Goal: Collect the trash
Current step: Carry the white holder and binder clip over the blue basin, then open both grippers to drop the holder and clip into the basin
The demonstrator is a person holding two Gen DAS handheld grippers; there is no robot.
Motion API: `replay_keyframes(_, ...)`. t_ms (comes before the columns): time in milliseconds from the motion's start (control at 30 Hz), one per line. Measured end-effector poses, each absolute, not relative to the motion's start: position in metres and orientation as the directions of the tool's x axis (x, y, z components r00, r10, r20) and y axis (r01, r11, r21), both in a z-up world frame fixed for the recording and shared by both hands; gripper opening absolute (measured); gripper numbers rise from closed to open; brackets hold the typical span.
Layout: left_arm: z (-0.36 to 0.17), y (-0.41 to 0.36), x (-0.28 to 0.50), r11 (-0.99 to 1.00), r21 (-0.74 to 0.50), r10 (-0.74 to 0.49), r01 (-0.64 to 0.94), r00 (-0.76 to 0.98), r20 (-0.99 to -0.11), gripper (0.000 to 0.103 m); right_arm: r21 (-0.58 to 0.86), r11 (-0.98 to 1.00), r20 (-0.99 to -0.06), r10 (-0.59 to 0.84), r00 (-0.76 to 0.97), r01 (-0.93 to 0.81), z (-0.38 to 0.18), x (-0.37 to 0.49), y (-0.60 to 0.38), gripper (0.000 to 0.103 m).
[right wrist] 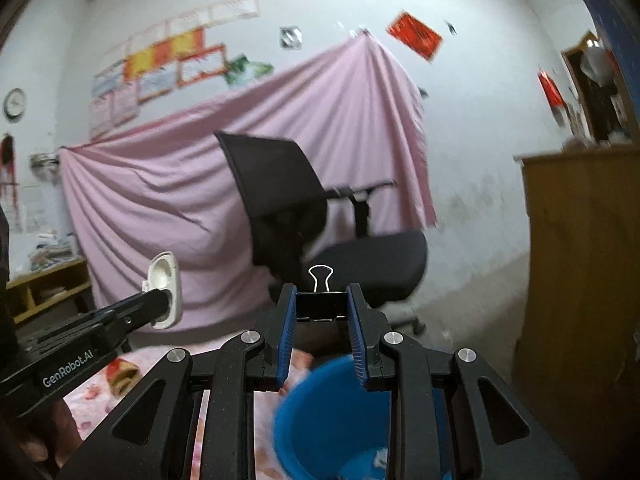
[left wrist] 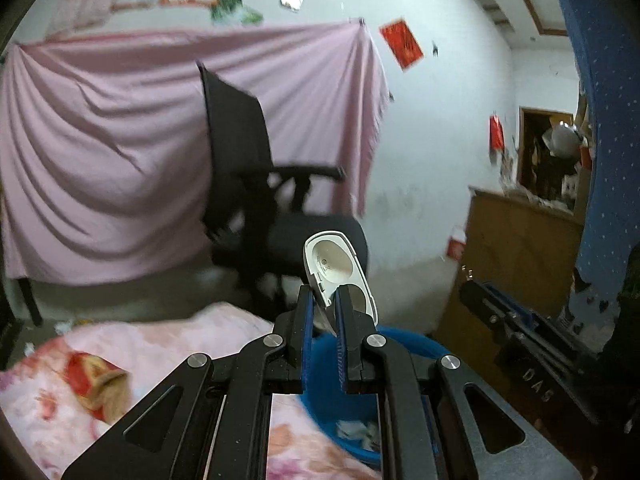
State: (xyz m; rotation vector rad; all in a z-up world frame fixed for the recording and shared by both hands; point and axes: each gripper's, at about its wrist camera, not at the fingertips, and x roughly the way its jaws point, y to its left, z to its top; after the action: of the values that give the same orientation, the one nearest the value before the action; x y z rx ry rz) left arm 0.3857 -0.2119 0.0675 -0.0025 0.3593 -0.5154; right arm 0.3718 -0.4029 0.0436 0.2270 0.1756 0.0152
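Note:
My left gripper (left wrist: 324, 300) is shut on a white plastic casing (left wrist: 334, 266) and holds it in the air above the blue bin (left wrist: 416, 340). The casing and left gripper also show at the left of the right wrist view (right wrist: 164, 288). My right gripper (right wrist: 322, 300) is shut on a black binder clip (right wrist: 321, 300) with its wire handle pointing up, above the blue bin (right wrist: 320, 400). The bin holds some white scraps (left wrist: 356, 430). A red and tan wrapper (left wrist: 94, 380) lies on the pink floral bedding (left wrist: 168, 344).
A black office chair (left wrist: 256, 184) stands straight ahead before a pink sheet (left wrist: 100, 152) hung on the wall. A wooden cabinet (left wrist: 516, 256) stands at the right. A low wooden shelf (right wrist: 44, 288) is at the far left.

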Motion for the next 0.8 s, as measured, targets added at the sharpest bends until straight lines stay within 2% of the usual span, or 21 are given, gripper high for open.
replay_keyframes(233,0.053,-0.253,0.418,0.857,-0.112,-0.486,0.503,0.717,-0.5,0.008,0.287,0.956,-0.27,0.018,0.963,0.063,0.026,0.384,-0.43,0.023)
replay_keyframes(367,0.036,-0.262,0.426,0.855,-0.141,-0.483,0.498,0.668,-0.566,0.008,0.323,0.943,-0.32,0.027,0.947,0.082,0.016,0.39,-0.441,0.023)
replay_keyframes(667,0.025,-0.261,0.44,0.862,-0.22,-0.483,0.458,0.606,-0.632,0.009,0.348,0.932,-0.383,0.045,0.923,0.099,0.004,0.403,-0.449,0.024)
replay_keyframes(800,0.024,-0.253,0.441,0.873,-0.229,-0.468,0.43,0.609,-0.641,0.01,0.35,0.932,-0.389,0.047,0.92,0.1,0.002,0.403,-0.448,0.029)
